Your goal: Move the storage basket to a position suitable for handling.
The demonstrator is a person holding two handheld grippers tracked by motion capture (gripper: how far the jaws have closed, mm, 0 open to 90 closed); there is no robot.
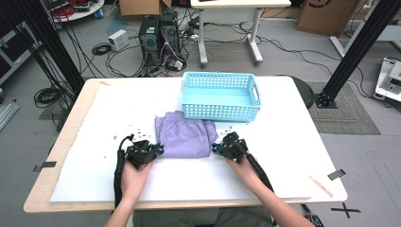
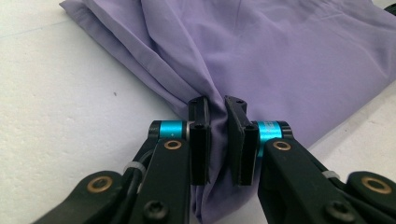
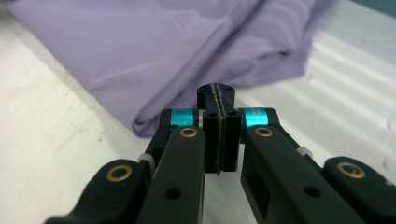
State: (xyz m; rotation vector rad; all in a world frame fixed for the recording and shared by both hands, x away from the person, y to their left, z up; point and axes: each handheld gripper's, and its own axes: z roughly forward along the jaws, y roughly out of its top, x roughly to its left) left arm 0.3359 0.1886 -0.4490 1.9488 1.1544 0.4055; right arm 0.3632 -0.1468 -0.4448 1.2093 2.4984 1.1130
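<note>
The left gripper (image 2: 218, 140) pinches a fold at the near edge of the folded purple cloth (image 2: 261, 60), which lies on the white table (image 1: 283, 142) just before the blue basket (image 1: 221, 96). The right gripper (image 3: 219, 133) has its jaws pressed flat together at the cloth's other near corner; whether any fabric is caught there I cannot tell. The basket looks empty, so moving the cloth is likely still ahead.
</note>
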